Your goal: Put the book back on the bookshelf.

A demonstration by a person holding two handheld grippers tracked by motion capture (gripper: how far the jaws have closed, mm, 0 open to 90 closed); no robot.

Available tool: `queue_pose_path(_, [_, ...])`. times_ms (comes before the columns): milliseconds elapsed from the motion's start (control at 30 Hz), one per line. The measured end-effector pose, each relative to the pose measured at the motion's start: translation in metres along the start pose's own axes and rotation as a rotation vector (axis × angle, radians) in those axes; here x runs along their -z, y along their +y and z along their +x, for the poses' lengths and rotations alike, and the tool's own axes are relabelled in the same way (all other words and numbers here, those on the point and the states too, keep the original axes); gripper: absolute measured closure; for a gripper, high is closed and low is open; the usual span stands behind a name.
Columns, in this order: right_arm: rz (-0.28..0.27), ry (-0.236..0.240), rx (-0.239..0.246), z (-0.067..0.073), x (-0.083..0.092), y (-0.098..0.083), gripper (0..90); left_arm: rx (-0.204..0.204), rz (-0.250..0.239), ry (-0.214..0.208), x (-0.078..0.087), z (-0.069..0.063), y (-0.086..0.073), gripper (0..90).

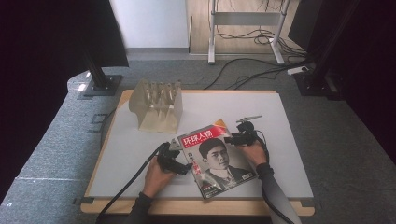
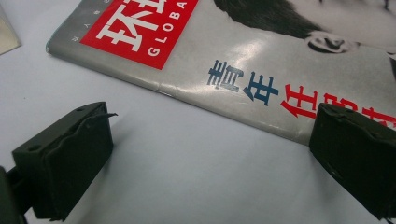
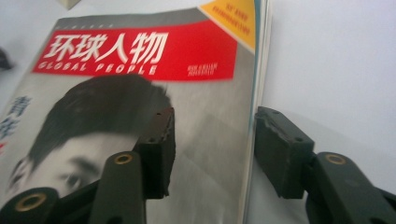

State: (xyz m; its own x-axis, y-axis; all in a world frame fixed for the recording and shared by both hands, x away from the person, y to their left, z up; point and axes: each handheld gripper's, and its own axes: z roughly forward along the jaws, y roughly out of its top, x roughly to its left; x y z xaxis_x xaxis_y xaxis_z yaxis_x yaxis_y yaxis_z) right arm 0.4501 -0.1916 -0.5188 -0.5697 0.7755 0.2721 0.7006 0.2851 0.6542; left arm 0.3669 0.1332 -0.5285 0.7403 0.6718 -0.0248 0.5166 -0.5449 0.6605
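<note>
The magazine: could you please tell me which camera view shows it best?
The high view: the whole magazine lies there on the table, cover up, between both grippers. The left gripper view has only its spine edge and some cover lettering; the right gripper view has its title and open page edge, blurred.

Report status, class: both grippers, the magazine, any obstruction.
Left gripper open at spine edge. Right gripper open, straddling glossy red-titled magazine page edge, not clamped. Beige slotted rack stands apart; nothing blocking.

sleeves: dark, long, reaching to the wrists
left tongs (image 1: pixel 186 161): black, blocky jaws, thick black cable
right tongs (image 1: pixel 228 138): black, brass-coloured rivets, grey three-cornered plate on top
</note>
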Motion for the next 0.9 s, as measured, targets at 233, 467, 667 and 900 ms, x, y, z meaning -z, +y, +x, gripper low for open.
queue_pose_path(233, [0.024, 0.102, 0.001, -0.002, 0.014, -0.008, 53.0, -0.001, 0.000, 0.001, 0.000, 0.000, 0.000, 0.0])
queue_pose_path(467, [0.027, 0.090, 0.032, -0.003, -0.006, 0.013, 56.9, -0.007, 0.005, 0.006, 0.000, -0.001, 0.000, 0.0])
queue_pose_path(667, [0.017, 0.089, 0.056, 0.000, -0.005, 0.015, 68.2, -0.007, 0.005, 0.008, 0.000, -0.001, 0.000, 0.0])
queue_pose_path(900, [0.019, 0.071, 0.150, 0.015, 0.014, 0.013, 81.7, -0.006, 0.007, 0.010, 0.000, -0.001, 0.000, 0.0])
